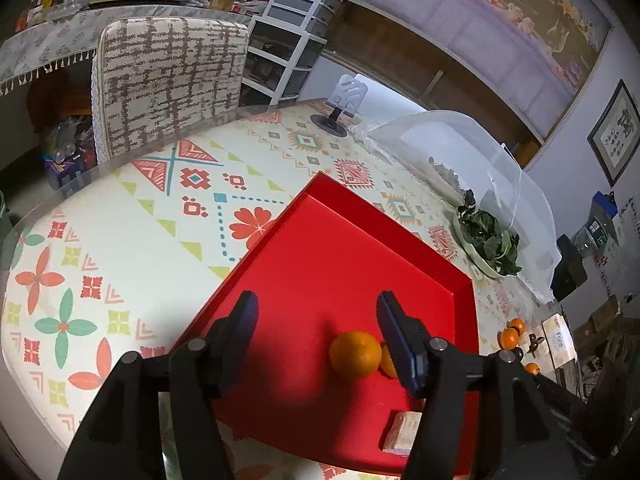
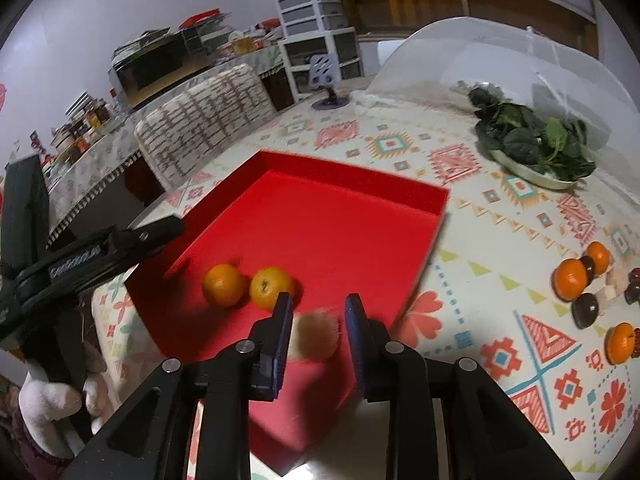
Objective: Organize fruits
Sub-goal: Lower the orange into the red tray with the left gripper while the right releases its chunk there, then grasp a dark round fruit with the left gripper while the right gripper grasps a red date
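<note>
patterned tablecloth [image 1: 120,264] carries a red tray [image 1: 340,248] holding two oranges [image 1: 355,354]; left gripper [image 1: 316,316] gapes empty, right gripper [image 2: 318,312] straddles a blurred tan block [image 2: 318,338], grip unclear.

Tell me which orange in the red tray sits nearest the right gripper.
The orange with its stem dimple showing, just beyond the right gripper; the other tray orange lies farther left.

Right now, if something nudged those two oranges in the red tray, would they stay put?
Probably not. The oranges are round and sit loose on the tray's smooth flat floor, so they would likely roll. Its raised walls should stop them. Their firm-looking peel suggests they would not squash easily.
</note>
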`<move>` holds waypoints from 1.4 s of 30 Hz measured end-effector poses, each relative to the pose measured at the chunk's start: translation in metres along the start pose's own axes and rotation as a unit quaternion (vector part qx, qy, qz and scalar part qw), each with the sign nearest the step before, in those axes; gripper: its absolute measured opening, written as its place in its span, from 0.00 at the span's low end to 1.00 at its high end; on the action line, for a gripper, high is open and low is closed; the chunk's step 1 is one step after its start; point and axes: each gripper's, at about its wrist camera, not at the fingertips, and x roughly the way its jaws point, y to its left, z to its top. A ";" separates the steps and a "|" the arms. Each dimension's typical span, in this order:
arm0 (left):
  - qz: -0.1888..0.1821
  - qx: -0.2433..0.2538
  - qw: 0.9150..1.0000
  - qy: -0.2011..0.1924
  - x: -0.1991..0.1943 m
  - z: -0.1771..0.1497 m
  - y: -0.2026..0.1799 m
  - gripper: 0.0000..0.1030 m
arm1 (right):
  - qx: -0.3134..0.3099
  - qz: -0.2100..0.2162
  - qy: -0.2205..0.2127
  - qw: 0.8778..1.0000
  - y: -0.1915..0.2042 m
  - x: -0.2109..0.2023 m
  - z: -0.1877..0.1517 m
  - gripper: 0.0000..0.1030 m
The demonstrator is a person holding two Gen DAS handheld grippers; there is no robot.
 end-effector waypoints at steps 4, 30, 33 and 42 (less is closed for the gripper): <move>-0.005 0.001 1.000 -0.005 -0.006 0.000 -0.007 0.61 | 0.017 -0.015 -0.022 1.000 -0.015 -0.014 0.003 0.39; -0.088 0.167 0.980 0.066 0.015 -0.064 -0.183 0.72 | 0.202 -0.123 -0.045 0.971 -0.231 -0.114 -0.083 0.51; -0.088 0.179 0.977 0.077 0.022 -0.072 -0.198 0.72 | 0.181 -0.113 -0.046 0.976 -0.231 -0.109 -0.079 0.51; -0.074 0.214 0.969 0.098 0.050 -0.086 -0.237 0.73 | 0.198 -0.126 -0.052 0.971 -0.260 -0.105 -0.071 0.51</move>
